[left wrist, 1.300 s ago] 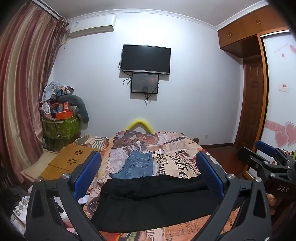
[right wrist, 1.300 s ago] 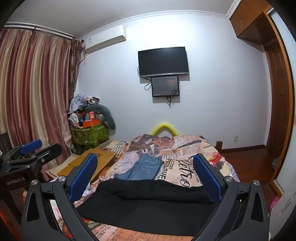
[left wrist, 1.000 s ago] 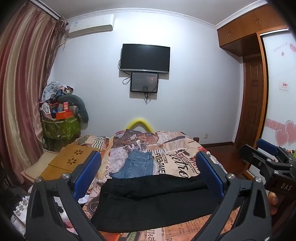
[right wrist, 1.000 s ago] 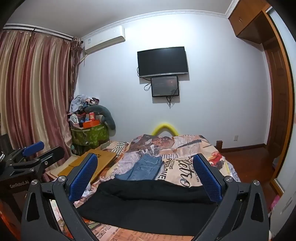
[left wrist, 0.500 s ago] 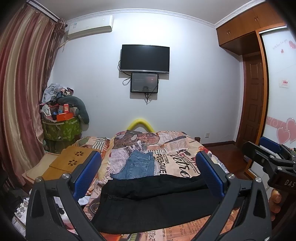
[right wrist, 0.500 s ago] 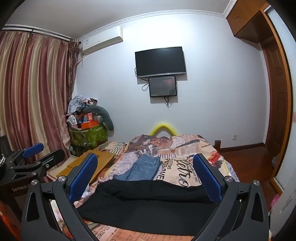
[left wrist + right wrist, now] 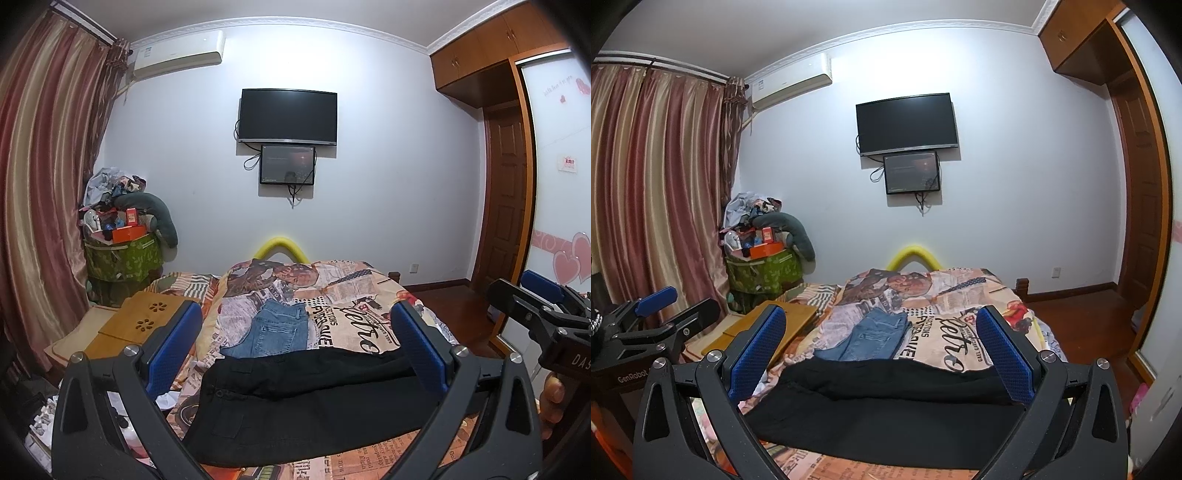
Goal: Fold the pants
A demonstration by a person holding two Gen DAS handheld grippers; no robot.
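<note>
Black pants [image 7: 306, 402] [image 7: 882, 406] lie spread sideways across the near end of the bed, folded once lengthwise. Folded blue jeans [image 7: 275, 330] [image 7: 875, 334] rest just behind them. My left gripper [image 7: 295, 350] hovers above and in front of the black pants, open, with nothing between its blue pads. My right gripper [image 7: 879, 350] is also open and empty, held over the pants' near edge. Each gripper shows at the edge of the other's view: the right gripper [image 7: 546, 314] at the far right, the left gripper [image 7: 653, 317] at the far left.
The bed [image 7: 351, 284] has a newspaper-print cover. A wooden lap desk [image 7: 144, 325] sits on its left side. A green basket [image 7: 122, 258] piled with clutter stands by the curtain. A TV [image 7: 288, 116] hangs on the far wall; a wardrobe and door are on the right.
Both grippers drifted slightly, staying open and empty. The right gripper slid a little further right in the left wrist view. The pants have not moved.
</note>
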